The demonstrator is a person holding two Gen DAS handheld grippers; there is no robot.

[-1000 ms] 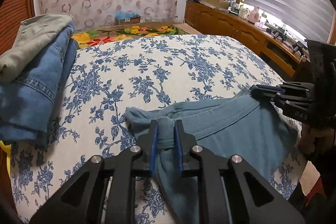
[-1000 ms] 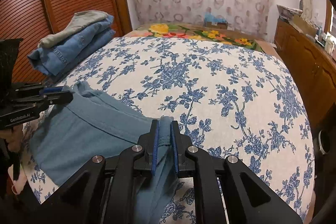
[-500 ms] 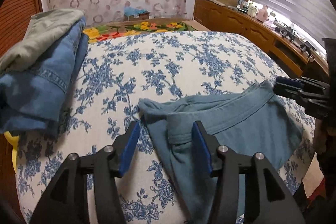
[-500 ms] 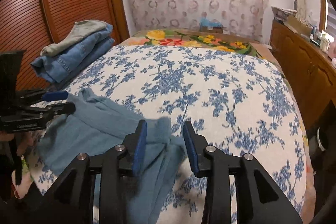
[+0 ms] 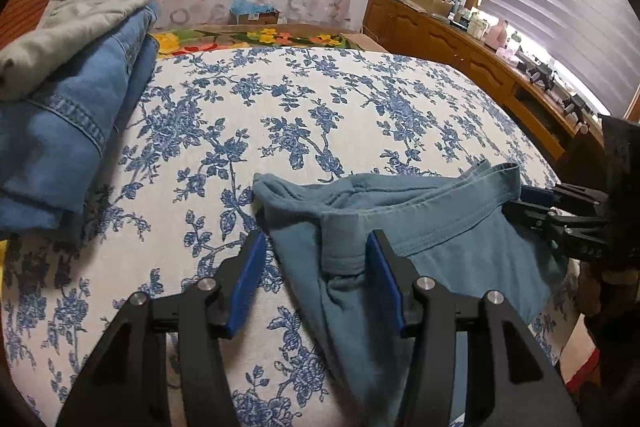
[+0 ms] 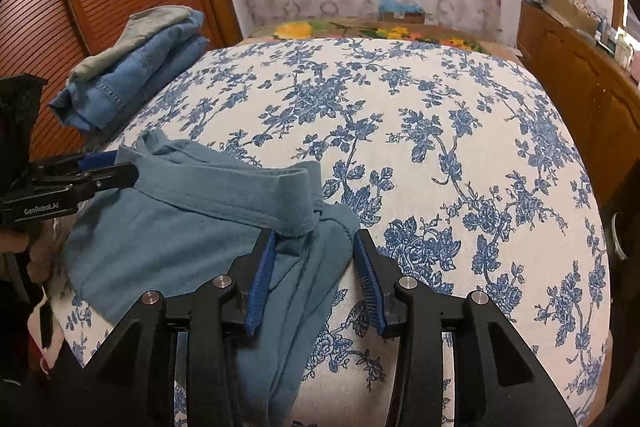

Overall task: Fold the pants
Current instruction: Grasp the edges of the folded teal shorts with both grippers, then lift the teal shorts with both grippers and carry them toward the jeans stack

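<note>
**A:** Where are your grippers?

**B:** I've got my left gripper (image 5: 316, 259) with its blue pads spread wide, straddling one end of the waistband without pinching it. My right gripper (image 6: 314, 263) is the same: pads apart, nothing clamped, the other waistband corner lying loose between them.

**A:** And the pants?

**B:** The teal pants (image 5: 420, 227) lie on the floral bedspread (image 5: 320, 115) at the near edge, waistband toward 12 o'clock, legs trailing off toward 6 o'clock past my fingers. In the right view they (image 6: 180, 219) fill the 9 o'clock side.

**A:** How far along are we?

**B:** Early, I'd judge. The waist is laid out, though the band is rumpled and partly doubled over. I see no clean fold yet; the legs look unfolded, but they run out of view. What's left is flattening, then folding.

**A:** Room to work?

**B:** Plenty toward 12 and 2 o'clock, all open bedspread. At 10 o'clock sits a stack of folded jeans (image 5: 68, 131) with a grey garment (image 5: 72, 27) on top, well apart. The bed edge is close at 6 o'clock, so I'd push work forward.
</note>
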